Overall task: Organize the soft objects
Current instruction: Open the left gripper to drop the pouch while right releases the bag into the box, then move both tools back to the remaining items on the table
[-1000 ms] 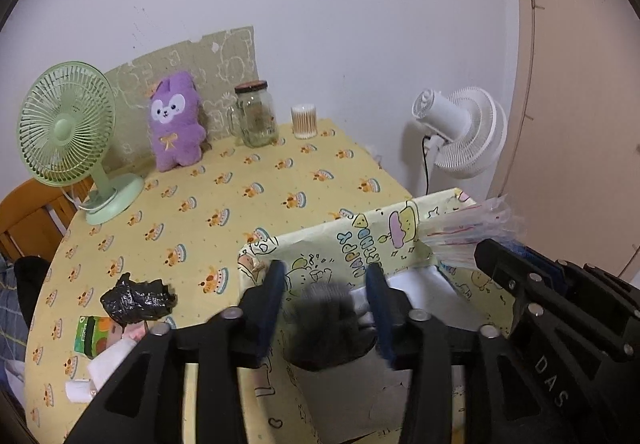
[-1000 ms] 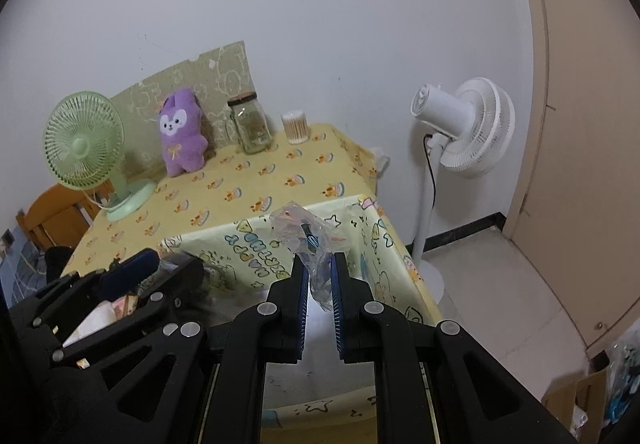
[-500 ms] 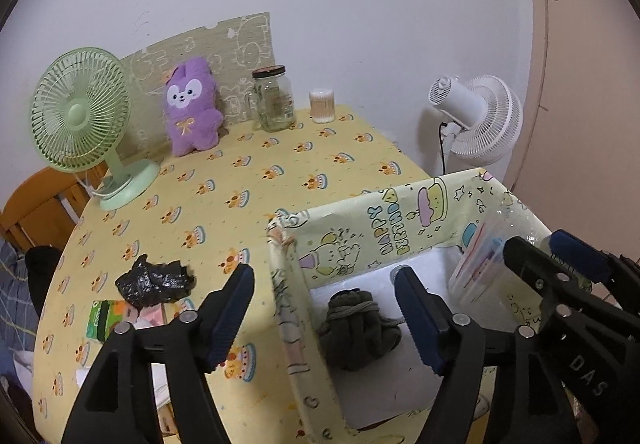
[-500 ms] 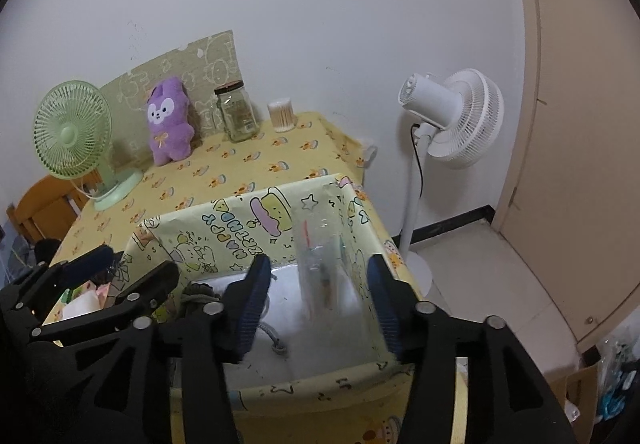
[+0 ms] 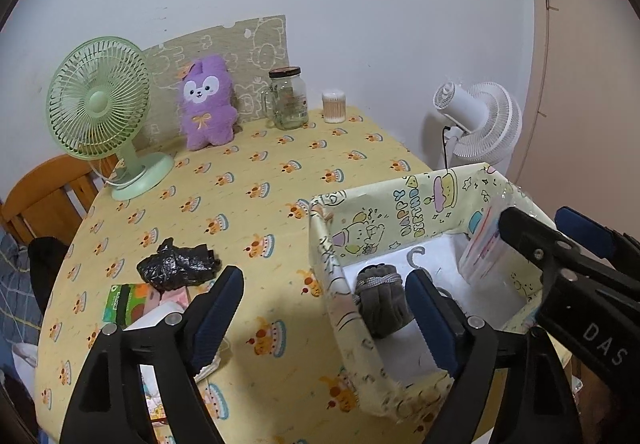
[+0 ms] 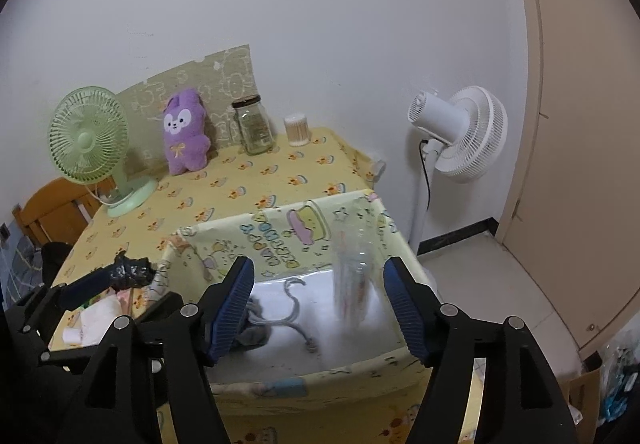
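Box (image 5: 400,204) (grey bundle (image 5: 380,300), clear packet (image 6: 352,284) inside)

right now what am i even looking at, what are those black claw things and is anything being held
The black claws are two hand-held grippers, each with a camera looking along its fingers; one picture comes from each. The left gripper and right gripper have just been opening and hold nothing. Below them a yellow box on the table contains a grey bundle and a clear plastic packet. A black bag lies outside; a purple plush sits at the back.
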`<state>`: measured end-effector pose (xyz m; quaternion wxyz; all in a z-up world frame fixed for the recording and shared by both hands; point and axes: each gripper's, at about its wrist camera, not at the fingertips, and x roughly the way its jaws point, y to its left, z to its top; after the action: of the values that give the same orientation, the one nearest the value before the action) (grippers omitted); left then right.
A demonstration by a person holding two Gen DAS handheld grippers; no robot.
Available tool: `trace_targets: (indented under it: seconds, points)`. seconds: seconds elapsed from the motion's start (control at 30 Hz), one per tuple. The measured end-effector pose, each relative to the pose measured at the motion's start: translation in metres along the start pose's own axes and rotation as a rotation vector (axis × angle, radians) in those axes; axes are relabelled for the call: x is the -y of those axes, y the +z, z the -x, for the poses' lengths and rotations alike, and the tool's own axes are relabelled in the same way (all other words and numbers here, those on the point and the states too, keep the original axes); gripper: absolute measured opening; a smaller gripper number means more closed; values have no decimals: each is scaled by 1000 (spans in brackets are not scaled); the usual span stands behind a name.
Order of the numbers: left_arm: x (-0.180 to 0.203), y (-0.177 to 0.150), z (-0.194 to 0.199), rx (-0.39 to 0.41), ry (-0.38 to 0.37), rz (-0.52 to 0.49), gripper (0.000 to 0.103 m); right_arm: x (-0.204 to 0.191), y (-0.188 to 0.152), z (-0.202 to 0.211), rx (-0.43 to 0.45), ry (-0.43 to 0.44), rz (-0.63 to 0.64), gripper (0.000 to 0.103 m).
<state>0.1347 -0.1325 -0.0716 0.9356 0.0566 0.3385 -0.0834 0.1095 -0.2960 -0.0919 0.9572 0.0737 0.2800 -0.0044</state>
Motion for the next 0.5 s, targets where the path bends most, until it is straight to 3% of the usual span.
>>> trace_targets:
  seconds: [0.3,0.5]
  points:
    - [-12,1,19,33,-49,-2,90,-33,0,18,3,-19,33,74]
    - [-26,0,38,67,-22,-4,90,-57,0,34,21,10,43,80]
